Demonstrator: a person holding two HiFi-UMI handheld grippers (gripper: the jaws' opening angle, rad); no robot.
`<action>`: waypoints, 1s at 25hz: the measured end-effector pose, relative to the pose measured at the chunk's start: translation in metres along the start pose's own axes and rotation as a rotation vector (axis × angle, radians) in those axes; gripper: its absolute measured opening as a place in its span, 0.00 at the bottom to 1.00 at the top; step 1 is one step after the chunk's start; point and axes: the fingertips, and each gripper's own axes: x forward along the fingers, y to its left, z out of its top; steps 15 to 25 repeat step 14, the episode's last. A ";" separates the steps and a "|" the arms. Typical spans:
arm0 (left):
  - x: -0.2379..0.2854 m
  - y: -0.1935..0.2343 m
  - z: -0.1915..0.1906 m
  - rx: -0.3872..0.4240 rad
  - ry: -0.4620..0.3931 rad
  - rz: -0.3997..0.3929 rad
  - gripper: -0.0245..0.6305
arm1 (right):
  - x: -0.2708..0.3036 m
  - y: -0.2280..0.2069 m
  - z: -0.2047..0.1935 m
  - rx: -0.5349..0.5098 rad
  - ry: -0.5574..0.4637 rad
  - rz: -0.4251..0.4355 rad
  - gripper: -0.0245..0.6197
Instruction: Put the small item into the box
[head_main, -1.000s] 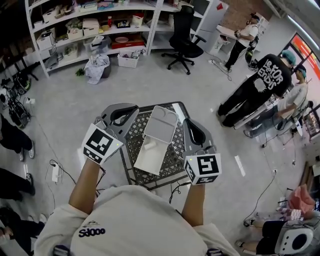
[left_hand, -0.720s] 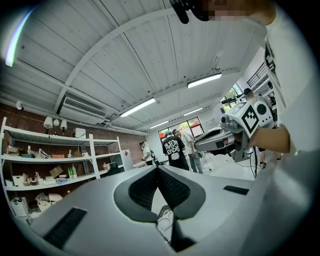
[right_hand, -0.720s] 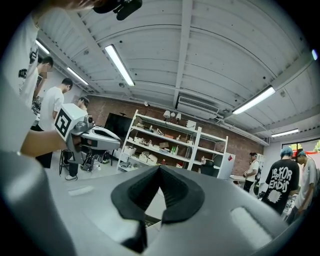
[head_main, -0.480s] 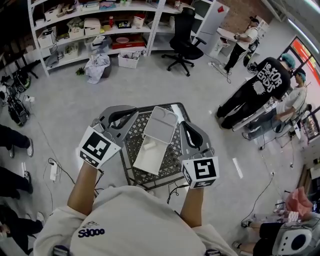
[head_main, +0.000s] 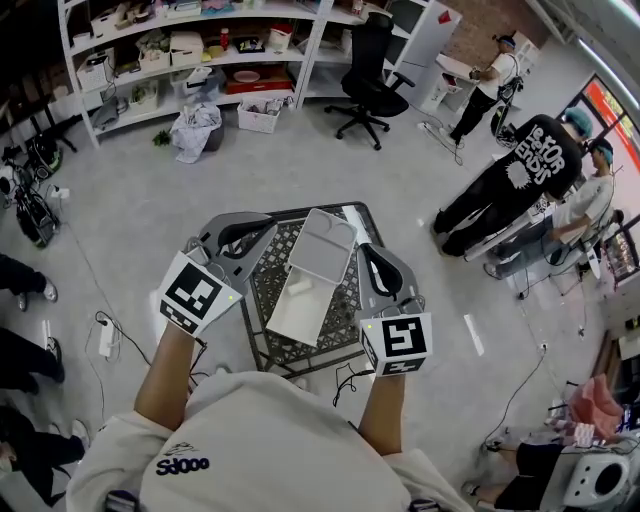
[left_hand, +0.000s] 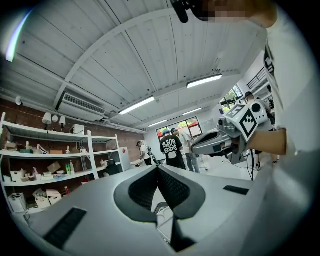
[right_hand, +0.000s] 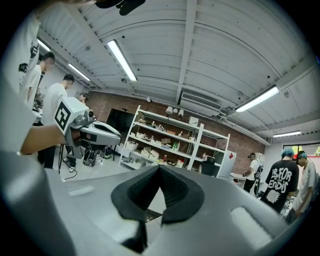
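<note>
A white box (head_main: 296, 318) lies open on the black mesh table (head_main: 262, 288), its lid (head_main: 322, 245) folded back on the far side. A small white item (head_main: 298, 285) rests inside the box. My left gripper (head_main: 262, 226) hovers over the table's left edge, beside the box, and is shut with nothing in it. On the box's right side my right gripper (head_main: 366, 254) is also shut and empty. In the left gripper view the pads meet at the tip (left_hand: 158, 169) and the right gripper (left_hand: 220, 140) shows beyond. The right gripper view shows the same joined pads (right_hand: 160, 168).
White shelves (head_main: 200, 60) with bins line the far wall, a black office chair (head_main: 368, 75) before them. A bag (head_main: 195, 130) and a crate (head_main: 258, 115) sit on the floor. People (head_main: 530, 165) stand at the right. A power strip (head_main: 108, 345) and cables lie at the left.
Both grippers have drawn slightly back toward me and stayed shut. The box and the item have not moved.
</note>
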 end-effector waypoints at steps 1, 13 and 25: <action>0.000 0.000 -0.001 -0.002 0.002 0.000 0.04 | 0.000 0.000 -0.002 -0.001 0.007 -0.003 0.05; -0.004 -0.004 -0.008 -0.010 0.017 -0.011 0.04 | 0.000 0.006 -0.009 0.011 0.020 -0.003 0.05; -0.004 -0.005 -0.009 -0.013 0.017 -0.013 0.04 | -0.001 0.007 -0.010 0.013 0.022 -0.003 0.05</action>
